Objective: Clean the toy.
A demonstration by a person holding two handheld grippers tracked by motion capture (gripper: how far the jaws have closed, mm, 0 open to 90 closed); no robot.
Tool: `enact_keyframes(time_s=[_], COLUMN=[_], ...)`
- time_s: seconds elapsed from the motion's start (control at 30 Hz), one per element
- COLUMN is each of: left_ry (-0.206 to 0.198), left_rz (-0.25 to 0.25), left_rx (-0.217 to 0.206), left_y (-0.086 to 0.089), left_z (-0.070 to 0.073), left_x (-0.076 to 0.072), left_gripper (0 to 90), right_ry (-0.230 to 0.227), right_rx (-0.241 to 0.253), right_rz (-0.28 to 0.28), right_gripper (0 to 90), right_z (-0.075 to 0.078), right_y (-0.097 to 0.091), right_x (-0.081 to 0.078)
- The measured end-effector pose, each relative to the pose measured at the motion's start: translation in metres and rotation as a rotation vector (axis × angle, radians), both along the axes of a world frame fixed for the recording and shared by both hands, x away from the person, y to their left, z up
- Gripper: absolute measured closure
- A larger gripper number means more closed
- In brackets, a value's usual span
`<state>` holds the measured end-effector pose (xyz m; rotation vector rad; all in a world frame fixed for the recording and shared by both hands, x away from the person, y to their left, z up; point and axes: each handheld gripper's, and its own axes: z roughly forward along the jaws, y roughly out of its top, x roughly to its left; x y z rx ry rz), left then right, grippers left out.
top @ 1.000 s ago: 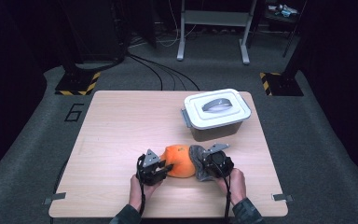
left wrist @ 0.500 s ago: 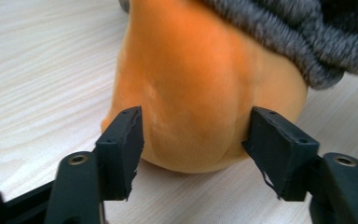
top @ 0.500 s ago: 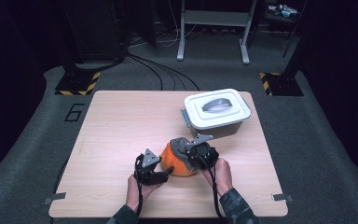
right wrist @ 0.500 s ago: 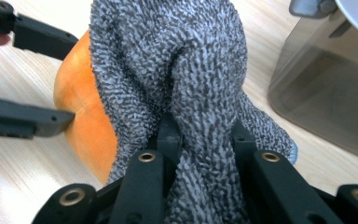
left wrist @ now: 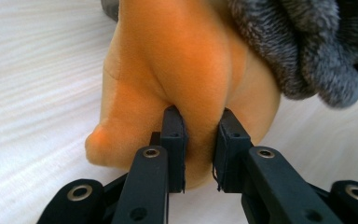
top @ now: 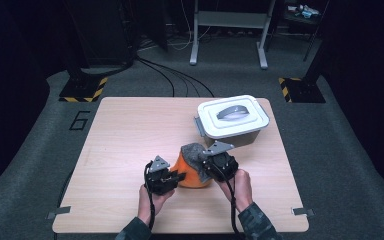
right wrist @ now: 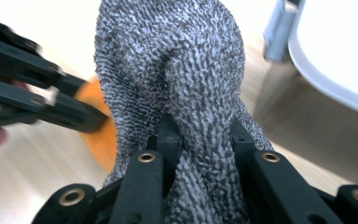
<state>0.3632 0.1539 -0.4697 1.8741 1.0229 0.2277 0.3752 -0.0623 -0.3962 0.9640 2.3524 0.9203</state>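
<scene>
**Two grippers, one soft bundle, low centre of the table**

Down at the bottom edge of the high view, two forearms come in, one gripper in each hand. The left gripper [top: 179,177] has its jaws pinched onto a fold of the orange cloth [top: 190,172]; they have just been closing, and in the left gripper view the pads bite into the orange plush [left wrist: 186,70]. The right gripper [top: 203,166] is clamped narrow on a bunch of the grey cloth [top: 194,151], which rises between its jaws in the right gripper view [right wrist: 186,70]. The orange and grey bundle sits low and centre on the wooden table [top: 130,130], grey on top, orange touching the wood.

Further up, right of centre: one white lidded box [top: 232,120], lid on, grey handle.

Beyond the table, grey carpet, black cables, two yellow-black striped feet at upper left and upper right, and a metal stand at top centre.
</scene>
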Motion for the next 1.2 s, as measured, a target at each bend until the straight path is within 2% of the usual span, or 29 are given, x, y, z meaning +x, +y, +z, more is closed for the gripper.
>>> enact_keyframes(time_s=[0.07,0.13,0.2,0.23,0.3,0.37,0.4,0.47,0.5,0.53,0.63,0.67,0.7,0.77,0.8,0.83,0.87,0.9,0.97,1.03,1.1,1.17,1.2], left_ry=[0.018,0.027,0.013,0.024,0.012,0.018,0.012,0.002,-0.003,-0.009,-0.050,-0.061,-0.076,-0.074,-0.070,-0.092,-0.096,-0.089,-0.084,-0.074,-0.063,-0.057,-0.055], left_rz=[-0.005,-0.003,0.003,0.010,0.022,0.034,0.036,0.037,0.033,0.024,0.013,0.019,0.003,-0.006,-0.024,-0.030,-0.031,-0.027,-0.006,0.012,0.022,0.030,0.035], left_rx=[-0.014,0.000,0.031,0.027,0.044,0.028,0.042,0.048,0.051,0.055,0.080,0.076,0.073,0.096,0.091,0.109,0.115,0.109,0.117,0.113,0.109,0.109,0.112], left_y=[0.000,-0.002,-0.003,-0.003,-0.001,0.000,0.000,0.000,0.000,0.000,0.000,0.001,0.003,0.003,0.002,0.002,0.001,0.000,-0.003,-0.003,-0.003,-0.005,-0.005], left_z=[0.005,0.008,0.005,0.002,-0.003,-0.005,-0.004,-0.006,-0.006,-0.006,-0.005,-0.004,-0.004,-0.006,-0.008,-0.011,-0.013,-0.013,-0.011,-0.009,-0.009,-0.008,-0.008], left_x=[-0.005,-0.008,-0.009,-0.008,-0.005,-0.004,-0.004,-0.003,-0.003,-0.002,-0.004,-0.005,-0.006,-0.004,-0.003,-0.002,0.000,0.001,0.001,0.001,0.001,0.001,0.000], left_gripper=[76.4,76.3,76.0,75.7,75.3,75.2,75.0,74.6,73.3,72.0,57.4,52.4,45.9,38.7,39.0,43.3,50.4,57.1,66.9,69.5,69.8,69.7,69.7], right_ry=[-0.017,-0.015,0.002,0.017,0.031,0.034,0.056,0.061,0.085,0.091,0.095,0.089,0.093,0.091,0.092,0.093,0.103,0.101,0.092,0.062,0.040,0.031,0.011], right_rx=[0.012,-0.012,-0.038,-0.044,-0.036,-0.048,-0.034,-0.051,-0.036,-0.030,-0.039,-0.038,-0.032,-0.030,-0.027,-0.032,-0.020,-0.019,-0.025,-0.031,-0.010,-0.006,-0.008], right_rz=[0.014,0.042,0.048,0.043,0.031,0.013,-0.019,-0.039,-0.066,-0.077,-0.089,-0.082,-0.077,-0.081,-0.083,-0.080,-0.092,-0.079,-0.079,-0.066,-0.036,-0.008,0.027], right_gripper=[72.9,72.9,72.9,72.9,72.9,72.9,72.9,72.9,72.9,72.9,72.9,72.9,72.9,72.9,72.9,72.9,72.9,72.8,72.8,72.7,72.6,72.6,72.6], right_z=[0.006,0.007,-0.002,-0.010,-0.018,-0.023,-0.026,-0.031,-0.039,-0.042,-0.048,-0.049,-0.049,-0.049,-0.049,-0.049,-0.050,-0.049,-0.045,-0.033,-0.019,-0.009,-0.007], right_y=[0.006,0.014,0.019,0.018,0.014,0.006,0.001,-0.014,-0.023,-0.025,-0.025,-0.025,-0.026,-0.025,-0.025,-0.025,-0.025,-0.026,-0.025,-0.023,-0.015,0.001,0.010], right_x=[-0.009,-0.011,-0.006,-0.002,0.003,0.006,0.005,0.005,0.004,0.004,0.003,0.005,0.006,0.009,0.010,0.011,0.012,0.014,0.014,0.012,0.010,0.008,0.010])
